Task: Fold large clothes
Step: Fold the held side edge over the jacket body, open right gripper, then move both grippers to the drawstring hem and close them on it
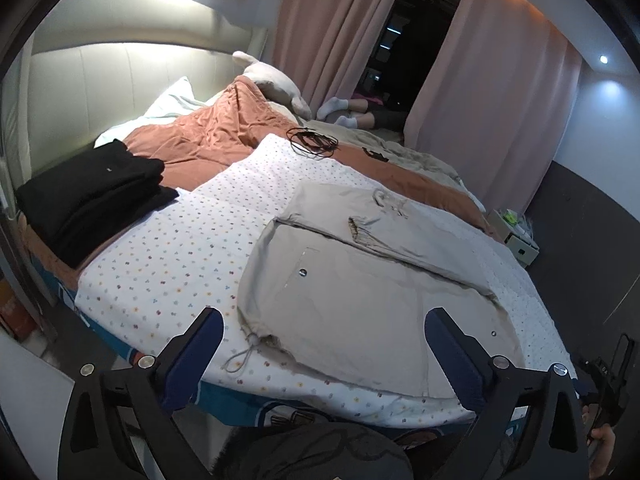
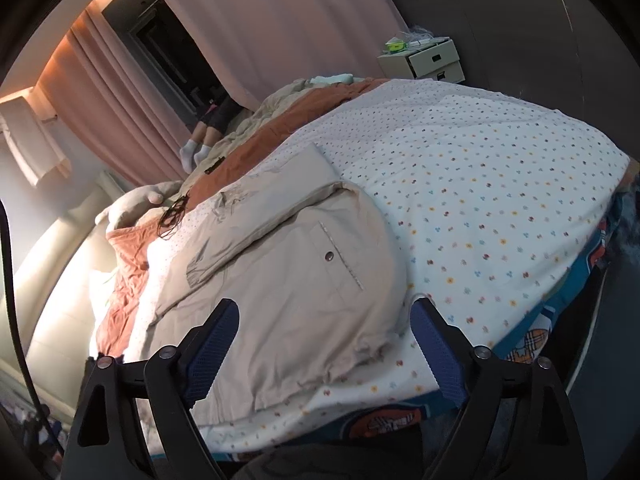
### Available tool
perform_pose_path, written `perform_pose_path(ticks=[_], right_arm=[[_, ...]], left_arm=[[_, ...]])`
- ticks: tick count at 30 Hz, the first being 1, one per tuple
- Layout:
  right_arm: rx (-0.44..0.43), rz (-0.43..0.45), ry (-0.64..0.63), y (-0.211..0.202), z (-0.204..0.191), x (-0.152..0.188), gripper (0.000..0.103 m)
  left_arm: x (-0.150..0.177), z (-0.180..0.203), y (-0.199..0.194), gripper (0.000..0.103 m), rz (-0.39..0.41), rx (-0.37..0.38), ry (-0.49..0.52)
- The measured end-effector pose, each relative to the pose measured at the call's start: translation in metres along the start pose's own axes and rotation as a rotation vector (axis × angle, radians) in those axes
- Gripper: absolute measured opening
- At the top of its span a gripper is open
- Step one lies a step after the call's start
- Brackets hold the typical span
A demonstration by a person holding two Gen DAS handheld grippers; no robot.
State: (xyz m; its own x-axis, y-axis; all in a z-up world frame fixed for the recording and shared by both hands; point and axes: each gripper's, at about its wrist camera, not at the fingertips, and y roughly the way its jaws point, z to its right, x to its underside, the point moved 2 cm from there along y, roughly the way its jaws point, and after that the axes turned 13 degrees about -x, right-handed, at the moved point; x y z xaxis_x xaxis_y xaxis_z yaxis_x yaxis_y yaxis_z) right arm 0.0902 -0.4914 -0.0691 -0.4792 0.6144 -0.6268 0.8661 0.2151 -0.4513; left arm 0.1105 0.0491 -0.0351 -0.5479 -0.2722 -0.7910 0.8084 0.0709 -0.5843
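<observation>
Left gripper (image 1: 324, 344) and right gripper (image 2: 324, 340), both spread and empty, above hem of beige jacket (image 1: 360, 280), sleeve folded across; next likely: pinch hem, fold upward.

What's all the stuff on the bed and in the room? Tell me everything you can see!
beige jacket: one, beige, lying on the dotted sheet near the bed's front edge, one sleeve folded across it
dotted sheet: one, white with small coloured dots, spread over the bed
black clothes: one folded pile, black, on the bed by the headboard
orange blanket: one, rust orange, rumpled behind the sheet
black cord: one tangle, black, at the sheet's far edge
plush toy: one, cream, near the curtains
curtains: pink, behind the bed
storage box: one, cream, on the floor beyond the bed
left gripper: black with blue pads, open, above the jacket's hem
right gripper: black with blue pads, open, above the jacket's hem
</observation>
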Motion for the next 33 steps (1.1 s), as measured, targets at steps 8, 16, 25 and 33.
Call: perform_pose_path(ticks=[8,16,25,33], right_arm=[[-0.044,-0.019,0.007,-0.026,0.016,0.019,0.088],[-0.126,-0.034,0.082,-0.025,0.042,0.031,0.088],[-0.177,-0.109,0.137,0.032,0.063,0.041,0.082],[-0.194,-0.183,0.196,0.091,0.083,0.047,0.079]], left_arm=[[0.013,-0.038,-0.013,0.102,-0.034,0.005,-0.086],[0.025,-0.062,0.017,0.102,-0.091,0.016,-0.139],[0.042,-0.073,0.084,0.087,-0.196,0.055,-0.168],[0.052,-0.076,0.151,0.076,-0.285,0.07,-0.193]])
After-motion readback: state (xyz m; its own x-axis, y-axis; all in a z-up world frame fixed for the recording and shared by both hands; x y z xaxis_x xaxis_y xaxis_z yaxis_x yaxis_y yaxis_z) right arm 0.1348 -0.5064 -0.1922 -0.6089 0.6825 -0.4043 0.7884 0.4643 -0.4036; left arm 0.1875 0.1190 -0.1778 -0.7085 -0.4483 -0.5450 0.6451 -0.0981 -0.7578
